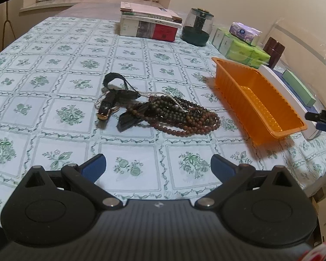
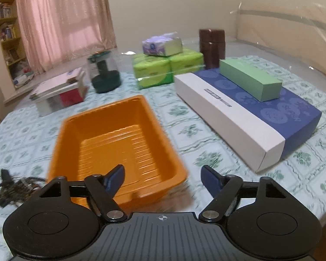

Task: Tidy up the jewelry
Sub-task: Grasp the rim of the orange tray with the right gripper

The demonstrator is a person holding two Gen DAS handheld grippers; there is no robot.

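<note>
Jewelry [image 1: 160,115] lies in a tangled heap of brown bead strands, a pearl string and dark straps on the floral tablecloth [image 1: 54,65], just left of the empty orange tray [image 1: 258,106]. Your left gripper [image 1: 158,165] hangs near the heap, jaws wide with nothing between them. Your right gripper [image 2: 163,176] stands part open over the tray's near right corner, gripping nothing.

From the left hand-held gripper [image 1: 158,165], bare table [image 1: 54,69] runs clear toward 12 o'clock as far as the jewelry heap [image 1: 163,113]. The orange tray [image 1: 232,82] blocks 2 o'clock. Books [image 1: 150,25], a jar [image 1: 197,27] and tissue packs [image 1: 245,50] line the far edge from 12 to 1.
</note>
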